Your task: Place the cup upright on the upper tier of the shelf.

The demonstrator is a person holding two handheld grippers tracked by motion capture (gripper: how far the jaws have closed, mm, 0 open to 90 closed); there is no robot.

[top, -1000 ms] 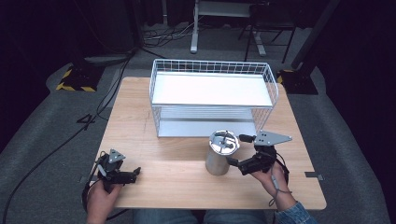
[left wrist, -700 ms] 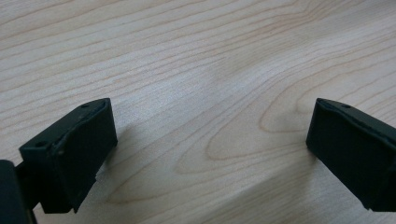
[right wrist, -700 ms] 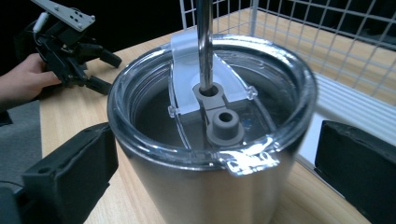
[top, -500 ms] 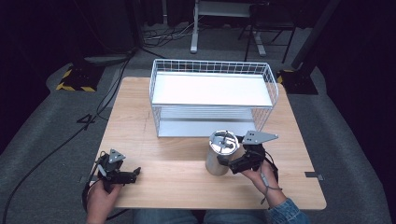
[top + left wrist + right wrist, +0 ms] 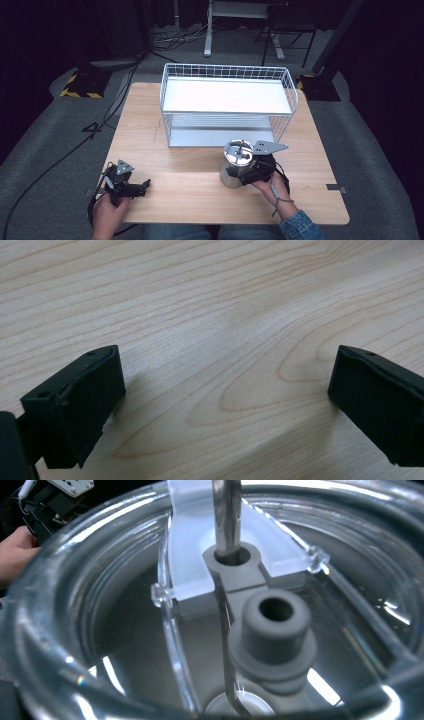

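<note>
A steel canister [image 5: 235, 165] with a clear lid stands on the wooden table [image 5: 190, 197] in front of the wire rack. My right gripper [image 5: 247, 175] is pressed against the canister's right side, its grey plate [image 5: 269, 147] level with the lid. The right gripper view looks closely down on the clear lid [image 5: 125, 630], its grey knob [image 5: 275, 625] and metal bail [image 5: 227, 515]; the jaws are hidden there. My left gripper [image 5: 141, 186] rests at the table's front left, open, with only bare wood between its jaws [image 5: 225, 390].
A white wire rack [image 5: 227, 75] with two shelves stands at the back middle of the table. Dark floor, cables and stands surround the table. A hand [image 5: 15, 550] appears at the left edge of the right gripper view.
My right gripper has slid left up against the canister's side. The left gripper has stayed where it was.
</note>
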